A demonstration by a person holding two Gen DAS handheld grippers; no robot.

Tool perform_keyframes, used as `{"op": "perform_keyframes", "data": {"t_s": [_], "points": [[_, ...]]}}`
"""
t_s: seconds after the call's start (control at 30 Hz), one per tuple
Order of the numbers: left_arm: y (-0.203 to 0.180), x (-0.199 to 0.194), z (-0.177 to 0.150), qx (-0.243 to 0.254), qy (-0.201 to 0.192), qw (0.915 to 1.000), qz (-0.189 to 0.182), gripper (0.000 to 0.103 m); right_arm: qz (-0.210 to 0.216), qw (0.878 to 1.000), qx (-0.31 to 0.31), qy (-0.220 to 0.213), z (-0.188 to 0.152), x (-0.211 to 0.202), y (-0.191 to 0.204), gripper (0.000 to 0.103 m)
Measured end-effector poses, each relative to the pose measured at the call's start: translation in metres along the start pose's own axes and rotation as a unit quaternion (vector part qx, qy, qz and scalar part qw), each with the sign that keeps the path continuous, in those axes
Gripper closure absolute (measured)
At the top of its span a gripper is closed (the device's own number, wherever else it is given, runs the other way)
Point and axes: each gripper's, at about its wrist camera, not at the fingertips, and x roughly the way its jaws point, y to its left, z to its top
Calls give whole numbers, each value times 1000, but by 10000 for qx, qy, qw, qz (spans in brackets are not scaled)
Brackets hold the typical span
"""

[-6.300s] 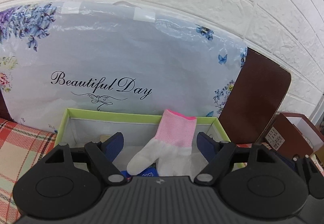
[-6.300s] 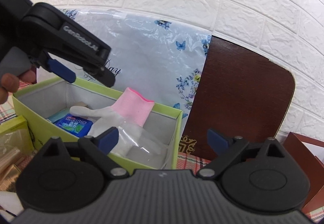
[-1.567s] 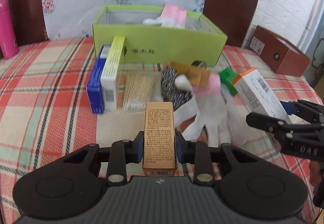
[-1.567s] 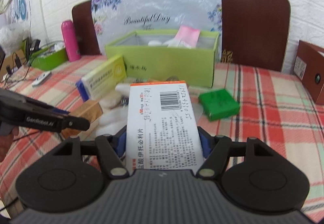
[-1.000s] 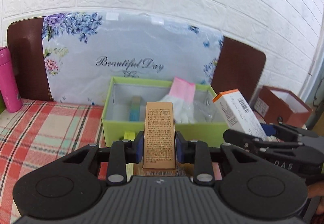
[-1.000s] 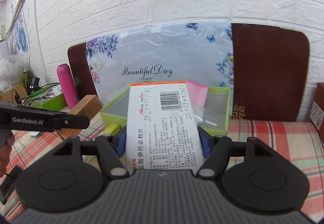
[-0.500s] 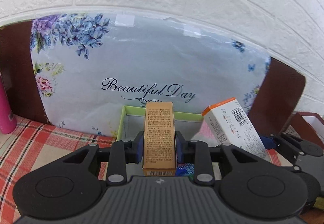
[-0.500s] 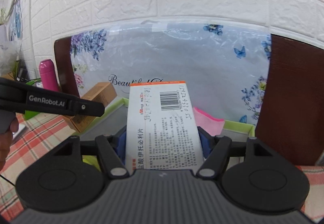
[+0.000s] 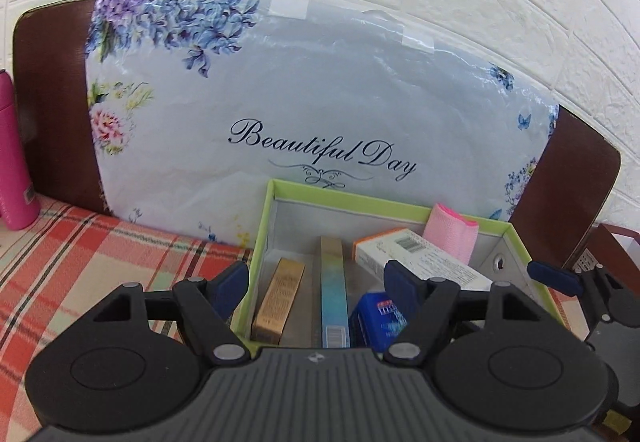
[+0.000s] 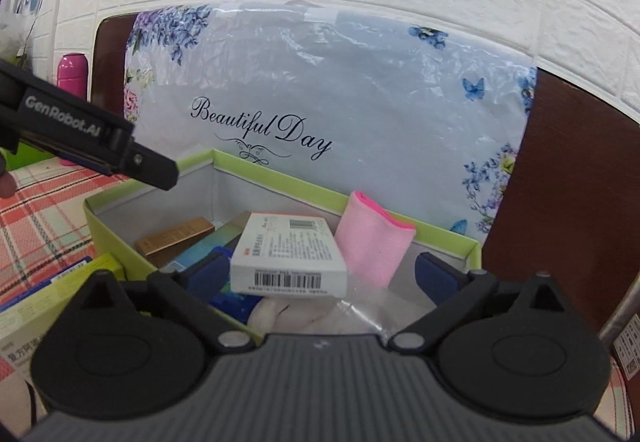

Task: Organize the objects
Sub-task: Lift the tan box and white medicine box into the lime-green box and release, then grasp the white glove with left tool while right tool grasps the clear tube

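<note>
Both grippers hang over the green storage box [image 9: 360,202]. My left gripper [image 9: 316,282] is opening, with nothing between its pads. The gold box [image 9: 278,294] lies free on the box floor beside a teal box [image 9: 334,282] and a blue mint pack [image 9: 380,318]. My right gripper [image 10: 322,278] is opening too. Below and between its jaws lies the white medicine box [image 10: 288,250], untouched by the pads, resting on a white glove [image 10: 280,314]. A pink glove cuff [image 10: 372,242] leans on the far wall. One finger [image 10: 100,146] of the left gripper reaches in from the left.
A floral "Beautiful Day" bag [image 9: 320,102] and brown chair backs [image 10: 580,182] stand right behind the box against the brick wall. A pink bottle [image 9: 12,162] is far left. A yellow-green carton [image 10: 48,302] lies on the plaid cloth [image 9: 80,254]; a brown box [image 9: 616,250] is right.
Both grippers moved in over the green box and their jaws spread. The gold box left the left jaws and the white medicine box left the right jaws; both now lie inside.
</note>
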Motion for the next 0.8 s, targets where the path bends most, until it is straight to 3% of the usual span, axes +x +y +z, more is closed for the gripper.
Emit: {"op": "perform_keyframes", "data": {"t_s": [0.23,0.4,0.8], "points": [[-15,-56,-19,158,-62,9998,63,24,-22,9989,320,-342,2,-70,-7,0],[-30,-87,-51,296,44,9996,-1,22,-41,9983,436,-381,-13,-115,-6,0],[-36,-104,-121,44,770,9970,0,21,-77,9936,1093,270,-81,-165,-4,0]]}}
